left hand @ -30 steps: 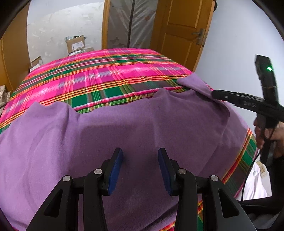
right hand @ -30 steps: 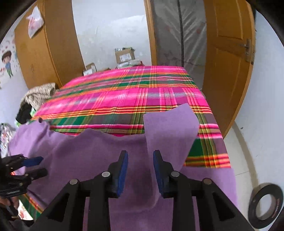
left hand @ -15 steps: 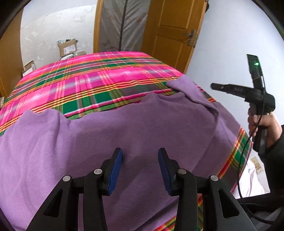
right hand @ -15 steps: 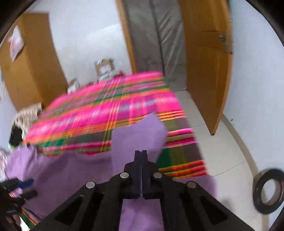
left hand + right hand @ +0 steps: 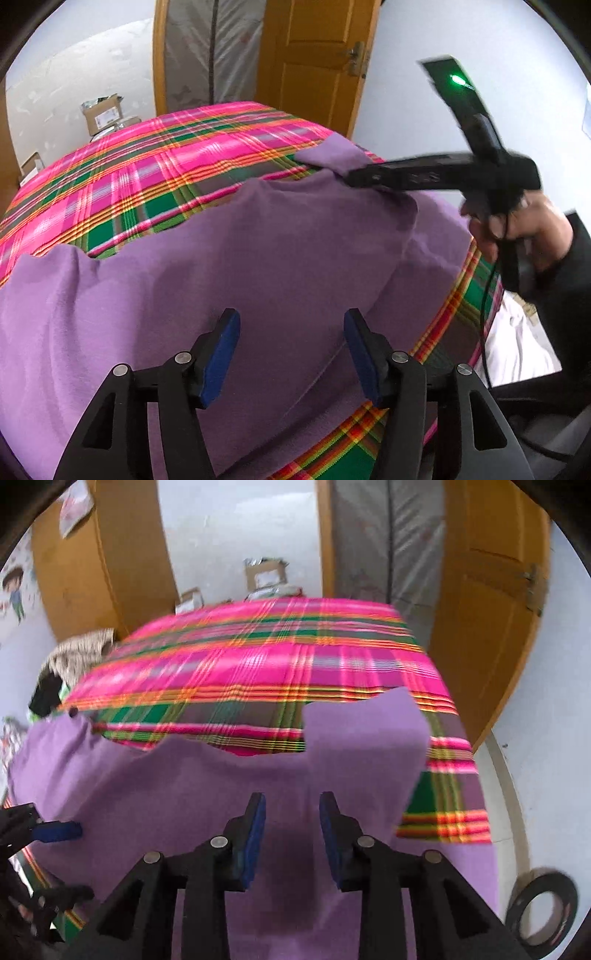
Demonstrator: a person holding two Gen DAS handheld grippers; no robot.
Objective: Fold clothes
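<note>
A purple garment [image 5: 236, 266] lies spread over the near end of a bed with a pink and green plaid cover [image 5: 155, 173]. One sleeve [image 5: 365, 738] lies folded up over the plaid at the right. My left gripper [image 5: 291, 350] is open and empty just above the garment's near part. My right gripper [image 5: 291, 823] is open and empty above the garment below that sleeve. In the left wrist view the right gripper [image 5: 351, 179] shows side-on at the sleeve. The left gripper's blue pad [image 5: 55, 830] shows at the left edge of the right wrist view.
An orange wooden door [image 5: 314, 62] stands at the far right of the bed. Cardboard boxes [image 5: 264, 572] sit on the floor behind the bed. A pile of clothes [image 5: 70, 664] lies at the bed's left. A black tape roll [image 5: 541, 908] lies on the floor at right.
My right gripper was shut and lifted half a second ago; now it is open and low over the garment by the sleeve. The left gripper has stayed open in place.
</note>
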